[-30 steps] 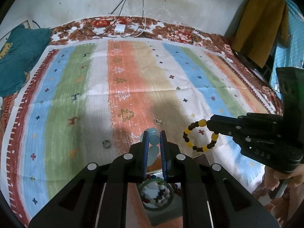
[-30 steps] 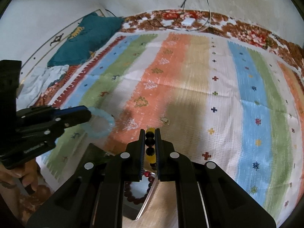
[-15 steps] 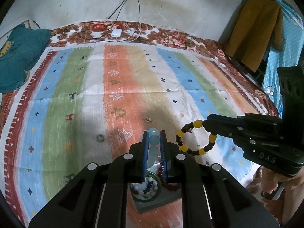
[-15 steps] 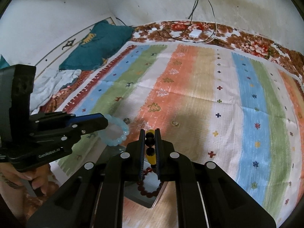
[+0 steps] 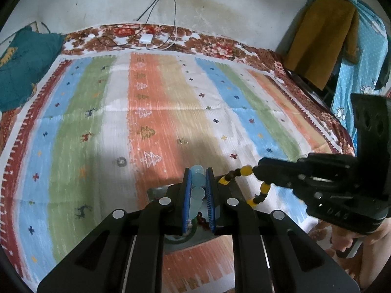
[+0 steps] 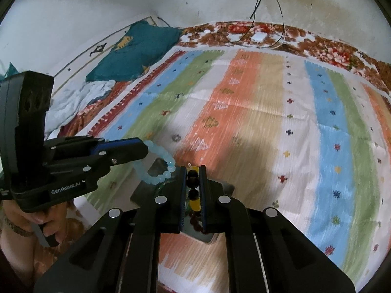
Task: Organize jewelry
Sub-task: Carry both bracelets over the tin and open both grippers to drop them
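Observation:
My left gripper is shut on a pale blue bead bracelet; the bracelet also shows hanging from it in the right wrist view. My right gripper is shut on a yellow-and-dark bead bracelet, which also shows in the left wrist view. Both bracelets hang above a grey jewelry tray that lies on the striped cloth below the grippers; it also shows in the right wrist view. A dark red bead bracelet lies in the tray.
A striped cloth covers the bed. Two small rings lie on it ahead of the tray. A teal pillow is at the far left, a charger and cables at the far edge, clothes hang at the right.
Both grippers have risen and tilted back with their bracelets, so the wall shows more. The tray has slid further under the grippers and the two bracelets are closer together.

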The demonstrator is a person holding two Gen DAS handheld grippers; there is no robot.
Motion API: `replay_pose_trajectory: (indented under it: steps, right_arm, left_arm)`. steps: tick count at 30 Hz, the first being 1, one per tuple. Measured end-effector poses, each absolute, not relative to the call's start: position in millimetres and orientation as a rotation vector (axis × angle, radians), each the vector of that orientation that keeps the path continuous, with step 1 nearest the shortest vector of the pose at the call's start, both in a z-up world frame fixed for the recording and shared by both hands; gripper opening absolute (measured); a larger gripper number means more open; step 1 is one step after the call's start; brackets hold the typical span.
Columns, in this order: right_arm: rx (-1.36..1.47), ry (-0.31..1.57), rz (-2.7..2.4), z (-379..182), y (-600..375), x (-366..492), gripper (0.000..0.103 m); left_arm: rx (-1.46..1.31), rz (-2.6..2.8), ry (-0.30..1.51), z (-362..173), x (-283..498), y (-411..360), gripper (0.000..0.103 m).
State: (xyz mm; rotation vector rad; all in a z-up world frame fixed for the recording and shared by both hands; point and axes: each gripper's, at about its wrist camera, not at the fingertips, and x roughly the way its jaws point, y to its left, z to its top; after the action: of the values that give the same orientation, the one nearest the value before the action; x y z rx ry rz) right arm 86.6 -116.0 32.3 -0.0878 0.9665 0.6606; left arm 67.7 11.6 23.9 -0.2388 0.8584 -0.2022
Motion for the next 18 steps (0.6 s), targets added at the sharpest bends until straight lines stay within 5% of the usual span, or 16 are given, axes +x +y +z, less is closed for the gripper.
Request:
replay_pose_trajectory:
  steps: [3,7,13,18]
  right_arm:
    - [-0.106,1.009,0.634,23.0,-116.7,88.7,0.012]
    - [-0.112,1.001,0.581,22.5,-122.5,92.9,0.049]
    - [-0.125,1.015,0.556,15.2,-123.8,98.9,0.052]
    - [-0.124,1.018,0.521,9.9,-124.8,107.1,0.067]
  left_arm:
    - [-0.292,-0.201,0.868,20.9,67.2,16.6,0.011]
    - [-0.296,-0.143,0.881,15.8,68.8,24.4,0.021]
    - [-0.293,-0.103,0.89,10.1,72.4,31.2,0.031]
    - [-0.281,-0.072,0.896,5.0,77.7,37.7,0.044]
